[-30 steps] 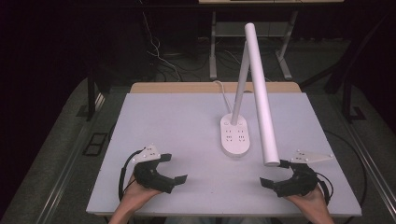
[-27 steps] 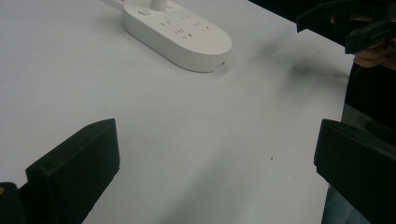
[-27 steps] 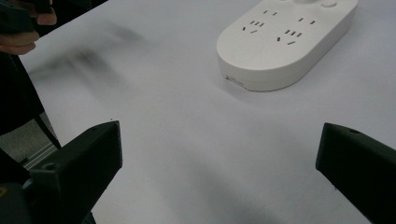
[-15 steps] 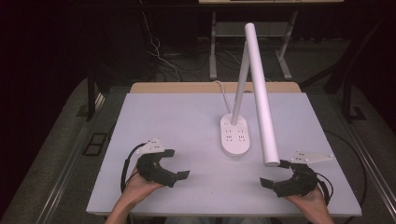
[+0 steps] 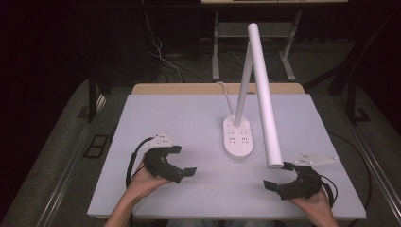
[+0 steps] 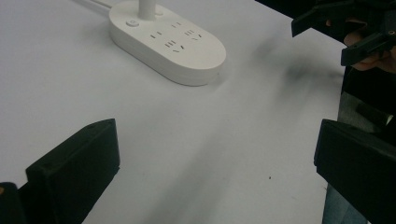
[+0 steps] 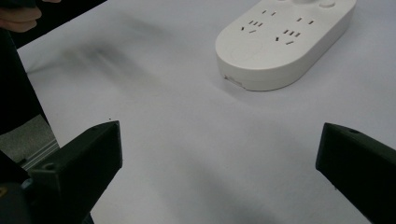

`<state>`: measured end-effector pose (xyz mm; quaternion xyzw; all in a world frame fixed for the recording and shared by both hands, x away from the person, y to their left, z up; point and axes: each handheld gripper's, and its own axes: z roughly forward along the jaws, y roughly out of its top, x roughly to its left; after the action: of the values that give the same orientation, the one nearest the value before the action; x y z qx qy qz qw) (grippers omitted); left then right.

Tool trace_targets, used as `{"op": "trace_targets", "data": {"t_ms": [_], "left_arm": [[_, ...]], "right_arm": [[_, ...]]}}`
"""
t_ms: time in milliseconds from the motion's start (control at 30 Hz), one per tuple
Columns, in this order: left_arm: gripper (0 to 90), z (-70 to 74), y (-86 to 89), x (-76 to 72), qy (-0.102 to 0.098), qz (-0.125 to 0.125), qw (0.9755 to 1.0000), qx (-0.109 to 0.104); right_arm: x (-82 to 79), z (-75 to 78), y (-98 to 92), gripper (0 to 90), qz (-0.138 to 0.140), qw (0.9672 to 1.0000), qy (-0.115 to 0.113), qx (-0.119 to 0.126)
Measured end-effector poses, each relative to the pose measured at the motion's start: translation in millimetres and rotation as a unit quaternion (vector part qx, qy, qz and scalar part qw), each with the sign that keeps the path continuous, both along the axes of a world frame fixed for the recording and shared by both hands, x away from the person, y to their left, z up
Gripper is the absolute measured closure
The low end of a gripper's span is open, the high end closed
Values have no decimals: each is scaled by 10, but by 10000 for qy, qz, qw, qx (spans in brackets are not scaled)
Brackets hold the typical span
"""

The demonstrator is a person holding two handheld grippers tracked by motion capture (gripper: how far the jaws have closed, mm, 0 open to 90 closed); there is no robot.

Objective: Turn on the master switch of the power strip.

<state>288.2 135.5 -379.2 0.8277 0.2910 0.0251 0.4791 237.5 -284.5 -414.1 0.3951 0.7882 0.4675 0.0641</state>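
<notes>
Lower left of frame: my left gripper (image 5: 185, 161) spread, empty. Lower right: right gripper (image 5: 278, 176) spread too. Lamp base (image 5: 238, 137) at centre on the table (image 5: 170, 113), untouched.

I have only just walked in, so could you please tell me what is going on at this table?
A person holds a black two-jaw gripper in each hand over the pale table. The left gripper and right gripper both have their jaws open and hold nothing. Between them stands a white desk lamp on an oval base with sockets, not touched.
</notes>
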Motion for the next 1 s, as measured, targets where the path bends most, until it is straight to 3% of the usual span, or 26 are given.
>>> {"op": "trace_targets", "data": {"t_ms": [1000], "left_arm": [[0,253,-399,357,-20,-303,9992,257]], "right_arm": [[1,-6,-9,0,8,10000,-33,-26]]}}
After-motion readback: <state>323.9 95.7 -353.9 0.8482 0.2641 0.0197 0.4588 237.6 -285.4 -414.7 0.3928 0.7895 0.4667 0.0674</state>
